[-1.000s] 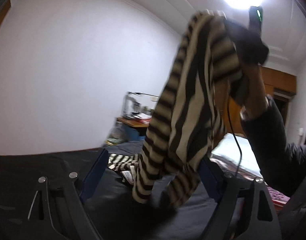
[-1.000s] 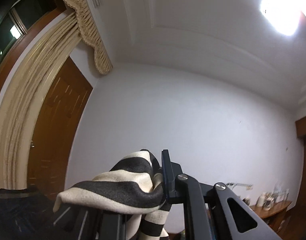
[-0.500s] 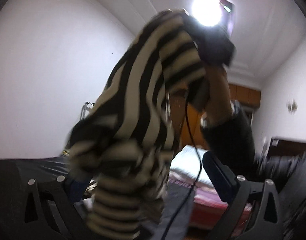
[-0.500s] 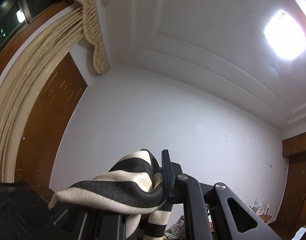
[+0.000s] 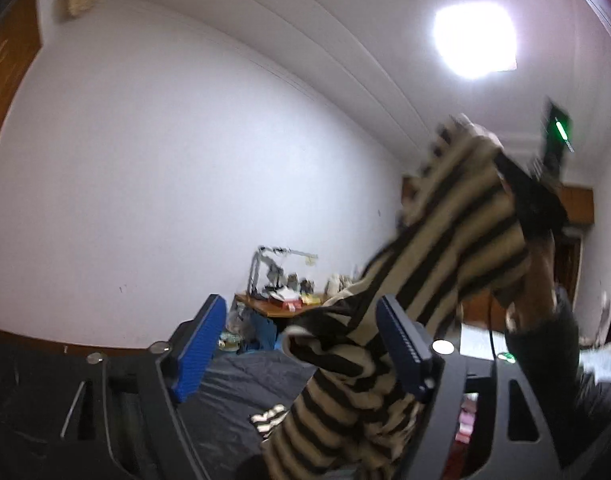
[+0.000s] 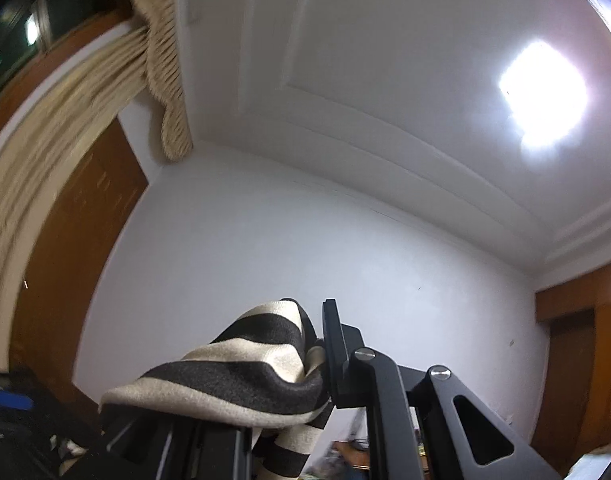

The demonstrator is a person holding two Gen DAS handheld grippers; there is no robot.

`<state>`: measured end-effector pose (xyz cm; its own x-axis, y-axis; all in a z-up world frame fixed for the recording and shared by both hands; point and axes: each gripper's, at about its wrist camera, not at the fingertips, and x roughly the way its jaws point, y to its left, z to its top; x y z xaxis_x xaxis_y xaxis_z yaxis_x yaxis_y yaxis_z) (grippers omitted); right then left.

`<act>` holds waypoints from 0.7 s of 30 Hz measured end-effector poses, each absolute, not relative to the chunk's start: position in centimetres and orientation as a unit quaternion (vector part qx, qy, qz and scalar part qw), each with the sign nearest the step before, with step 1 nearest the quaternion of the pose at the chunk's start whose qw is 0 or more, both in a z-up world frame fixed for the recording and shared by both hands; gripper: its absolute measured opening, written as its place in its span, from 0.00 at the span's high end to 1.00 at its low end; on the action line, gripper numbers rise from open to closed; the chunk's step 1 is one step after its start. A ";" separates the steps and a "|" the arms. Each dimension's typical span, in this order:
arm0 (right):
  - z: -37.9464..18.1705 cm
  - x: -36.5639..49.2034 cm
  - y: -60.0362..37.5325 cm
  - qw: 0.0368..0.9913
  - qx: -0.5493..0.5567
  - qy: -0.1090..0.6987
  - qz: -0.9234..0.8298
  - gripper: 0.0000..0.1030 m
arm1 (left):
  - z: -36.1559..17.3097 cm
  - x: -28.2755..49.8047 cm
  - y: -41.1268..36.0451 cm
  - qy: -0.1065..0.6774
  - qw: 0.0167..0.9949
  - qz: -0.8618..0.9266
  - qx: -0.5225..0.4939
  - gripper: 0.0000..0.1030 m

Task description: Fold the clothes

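While one striped garment [image 5: 437, 280] hangs in the air over the dark bedding [image 5: 241, 376], the right gripper [image 6: 319, 360] pinches its top edge tight, jaws clenched on the cloth. The left gripper [image 5: 305, 348] has just been narrowing its two jaws; they stand apart, with the garment's lower folds [image 5: 345, 364] between the two blue pads [image 5: 199, 344], unpressed.

A: The black-and-cream striped knitted garment [image 6: 241, 376] looks soft, woolly and matt.

B: Yes. The black right gripper [image 6: 319, 354] arms look like matt metal or plastic, with shiny silver screws.

A: The left gripper [image 5: 301, 344] has ribbed blue pads [image 5: 199, 346], perhaps rubber. The brown wooden desk [image 5: 273, 308] seems smooth.
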<state>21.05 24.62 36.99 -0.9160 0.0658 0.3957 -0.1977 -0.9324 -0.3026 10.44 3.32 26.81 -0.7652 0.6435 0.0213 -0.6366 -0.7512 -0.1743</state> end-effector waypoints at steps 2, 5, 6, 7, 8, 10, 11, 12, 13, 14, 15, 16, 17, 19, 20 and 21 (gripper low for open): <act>37.9 20.7 23.6 0.076 0.182 -0.182 0.963 0.86 | 25.5 10.0 4.9 -0.085 0.370 0.924 -0.056 0.17; 39.2 20.4 21.5 0.090 0.179 -0.202 0.959 0.86 | 22.8 8.4 6.7 -0.116 0.433 0.886 -0.117 0.17; 39.6 20.3 20.5 0.094 0.181 -0.213 0.956 0.86 | 21.7 7.8 7.3 -0.134 0.459 0.868 -0.134 0.17; 39.7 20.4 19.7 0.096 0.182 -0.221 0.953 0.86 | 21.0 7.4 7.7 -0.150 0.480 0.852 -0.145 0.17; 39.7 20.6 19.2 0.096 0.182 -0.226 0.952 0.86 | 20.3 7.1 7.9 -0.168 0.500 0.836 -0.152 0.17; 39.3 20.9 18.2 0.103 0.180 -0.246 0.947 0.86 | 19.8 6.2 8.7 -0.197 0.532 0.811 -0.146 0.16; 39.0 21.1 17.9 0.107 0.180 -0.254 0.944 0.86 | 19.3 5.2 8.4 -0.206 0.539 0.805 -0.140 0.13; 38.6 21.2 17.6 0.114 0.181 -0.264 0.941 0.86 | 19.4 5.5 8.1 -0.214 0.544 0.801 -0.129 0.09; 38.2 21.3 17.3 0.119 0.181 -0.273 0.937 0.86 | 19.4 6.0 7.8 -0.222 0.549 0.797 -0.118 0.00; 38.0 21.2 17.1 0.120 0.179 -0.277 0.936 0.86 | 19.3 6.3 7.2 -0.223 0.548 0.798 -0.115 0.00; 37.8 21.2 16.8 0.117 0.177 -0.279 0.937 0.86 | 19.2 6.5 6.7 -0.223 0.546 0.800 -0.113 0.00; 37.7 21.2 16.6 0.112 0.176 -0.277 0.938 0.86 | 19.2 6.4 6.8 -0.217 0.537 0.807 -0.116 0.00; 37.5 21.3 16.5 0.107 0.177 -0.275 0.939 0.86 | 19.2 6.5 6.5 -0.213 0.528 0.813 -0.119 0.02; 37.2 21.6 16.3 0.097 0.183 -0.267 0.941 0.86 | 19.0 6.0 6.3 -0.210 0.511 0.823 -0.131 0.16; 37.1 21.8 16.2 0.093 0.187 -0.263 0.942 0.86 | 18.7 5.4 6.3 -0.221 0.507 0.822 -0.138 0.27; 37.0 22.0 16.0 0.089 0.193 -0.261 0.942 0.86 | 18.4 4.7 6.3 -0.232 0.502 0.820 -0.145 0.28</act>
<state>22.02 16.03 37.01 -0.9100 0.0667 0.4092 -0.2678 -0.8480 -0.4573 4.70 6.29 18.38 -0.4534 0.8913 -0.0044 -0.7566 -0.3875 -0.5267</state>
